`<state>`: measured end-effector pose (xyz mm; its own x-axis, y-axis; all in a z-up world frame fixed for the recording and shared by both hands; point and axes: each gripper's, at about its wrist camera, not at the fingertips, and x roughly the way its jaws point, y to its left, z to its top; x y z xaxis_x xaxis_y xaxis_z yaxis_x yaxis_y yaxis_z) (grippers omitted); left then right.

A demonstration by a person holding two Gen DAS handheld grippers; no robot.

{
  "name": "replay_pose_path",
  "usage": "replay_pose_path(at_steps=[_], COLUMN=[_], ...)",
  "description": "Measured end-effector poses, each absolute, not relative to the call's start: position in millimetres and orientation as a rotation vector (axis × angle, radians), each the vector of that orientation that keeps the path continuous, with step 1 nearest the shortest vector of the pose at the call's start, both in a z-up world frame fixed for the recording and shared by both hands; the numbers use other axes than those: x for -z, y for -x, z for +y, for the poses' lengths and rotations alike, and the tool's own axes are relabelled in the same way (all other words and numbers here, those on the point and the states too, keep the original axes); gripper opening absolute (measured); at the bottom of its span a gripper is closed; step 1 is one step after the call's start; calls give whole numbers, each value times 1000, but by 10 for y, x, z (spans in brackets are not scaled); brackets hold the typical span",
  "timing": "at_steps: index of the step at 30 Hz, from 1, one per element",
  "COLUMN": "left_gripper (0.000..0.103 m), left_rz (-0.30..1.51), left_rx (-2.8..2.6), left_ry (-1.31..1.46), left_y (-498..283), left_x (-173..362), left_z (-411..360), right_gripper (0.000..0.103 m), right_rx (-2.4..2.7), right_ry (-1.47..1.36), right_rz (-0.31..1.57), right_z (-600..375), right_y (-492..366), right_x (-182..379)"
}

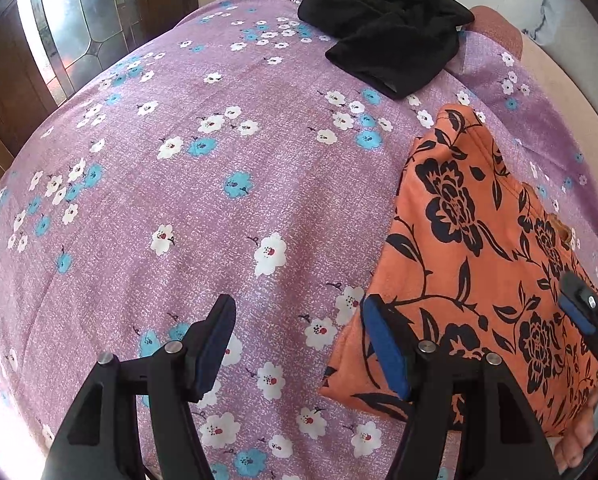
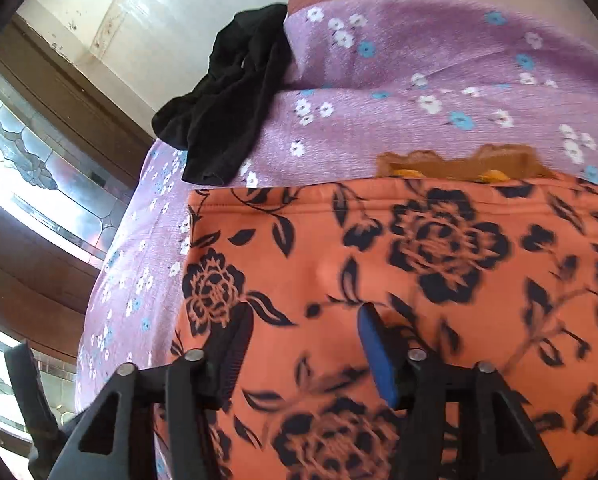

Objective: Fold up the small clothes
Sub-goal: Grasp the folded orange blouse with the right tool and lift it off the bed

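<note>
My left hand-held gripper (image 1: 297,350) and right hand-held gripper (image 2: 305,352) hang apart, empty, over the folded orange floral garment (image 2: 379,264) resting flat on the bed (image 1: 219,200); the black garment (image 1: 387,32) waits far.

Wrist cams, close, both over bedsheet (image 1: 219,208)

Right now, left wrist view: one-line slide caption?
Open left gripper over floral bedsheet, beside folded orange garment; black garment beyond.

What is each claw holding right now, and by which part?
Nothing. The left claw and right claw both stand open above the orange floral garment.
</note>
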<state>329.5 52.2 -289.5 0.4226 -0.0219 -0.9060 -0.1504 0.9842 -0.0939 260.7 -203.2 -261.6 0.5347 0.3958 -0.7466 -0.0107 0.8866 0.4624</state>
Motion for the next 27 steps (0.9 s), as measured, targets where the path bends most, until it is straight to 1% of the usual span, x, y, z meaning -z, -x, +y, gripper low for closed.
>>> replay_pose_path(at_steps=[3, 6, 9, 12, 18, 20, 23, 27], left_gripper=[67, 67, 67, 67, 67, 67, 67, 68], left_rz=[1132, 1130, 1127, 1180, 1275, 1256, 1191, 1145], left_rx=[-80, -25, 48, 135, 191, 191, 166, 159], left_ry=[146, 186, 247, 324, 437, 467, 496, 589], left_y=[-3209, -3046, -2844, -2712, -2651, -2710, -2869, -3068], left_x=[2879, 2815, 2771, 2837, 3094, 3109, 3091, 3149], left_z=[425, 347, 217, 55, -100, -71, -2, 49], right_gripper=[61, 61, 67, 69, 70, 70, 69, 69], right_rx=[-200, -169, -174, -172, -48, -38, 21, 8], right_ry=[-529, -685, -902, -1061, -1208, -1271, -1228, -1309], right_rz=[961, 934, 918, 902, 919, 890, 839, 787], right_z=[-2572, -3169, -3595, -3818, -4002, -4094, -4223, -4378], right_y=[-1963, -1492, -1110, -815, -742, -788, -934, -1117], right_x=[2602, 2573, 2673, 2821, 3213, 3295, 3258, 3358])
